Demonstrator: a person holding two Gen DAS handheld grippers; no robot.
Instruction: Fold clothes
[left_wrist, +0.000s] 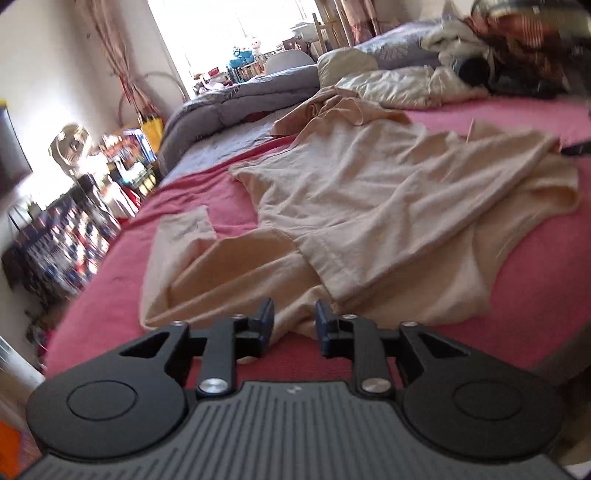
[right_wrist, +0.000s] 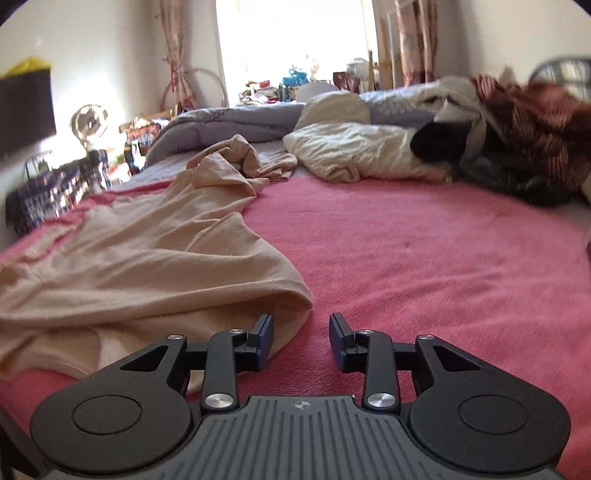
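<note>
Nearest, the left gripper (left_wrist: 294, 320) hangs with jaws partly apart and empty, just over the near hem of the beige garment (left_wrist: 369, 206). The right gripper (right_wrist: 301, 334), likewise part-open and empty, sits beside the garment's right edge. The garment sprawls across the pink blanket (right_wrist: 424, 258), open pink to its right. Beyond lie a cream pillow (right_wrist: 354, 151) and grey quilt (right_wrist: 229, 123).

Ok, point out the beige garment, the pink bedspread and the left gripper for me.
beige garment (left_wrist: 373, 206): left wrist view, middle of the folded-over upper layer.
pink bedspread (right_wrist: 424, 258): right wrist view, bare stretch right of the garment.
left gripper (left_wrist: 294, 322): left wrist view, midway between its fingertips.
</note>
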